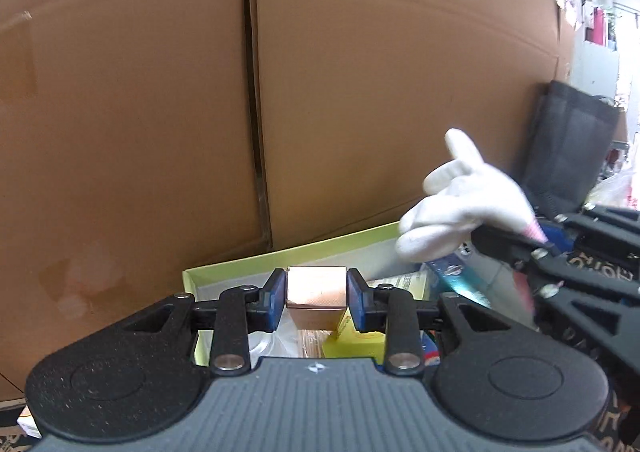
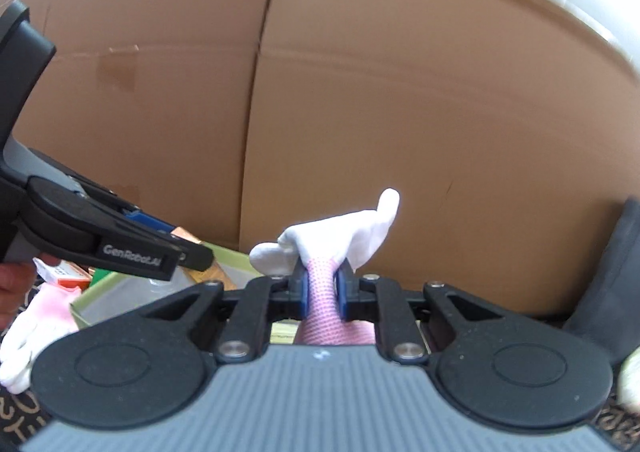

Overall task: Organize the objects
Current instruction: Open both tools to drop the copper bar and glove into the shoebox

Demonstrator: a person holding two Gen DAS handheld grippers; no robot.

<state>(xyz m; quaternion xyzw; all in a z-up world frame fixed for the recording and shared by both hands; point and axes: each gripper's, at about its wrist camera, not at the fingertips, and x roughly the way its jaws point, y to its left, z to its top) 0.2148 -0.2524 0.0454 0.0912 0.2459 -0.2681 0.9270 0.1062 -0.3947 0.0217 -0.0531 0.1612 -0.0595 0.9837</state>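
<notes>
Now, left claw (image 1: 316, 298) clamped on one copper box (image 1: 316, 288), right claw (image 2: 323, 290) clamped on one glove (image 2: 340, 240), second glove (image 2: 28, 336) lying apart

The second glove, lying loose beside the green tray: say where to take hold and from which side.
Probably best: pinch the pink cuff end of the glove, coming down from above. It lies limp and flat beside the green tray, so the bunched cuff offers more to bite than the thin white fingers. Both hand-held grippers are full now.
</notes>
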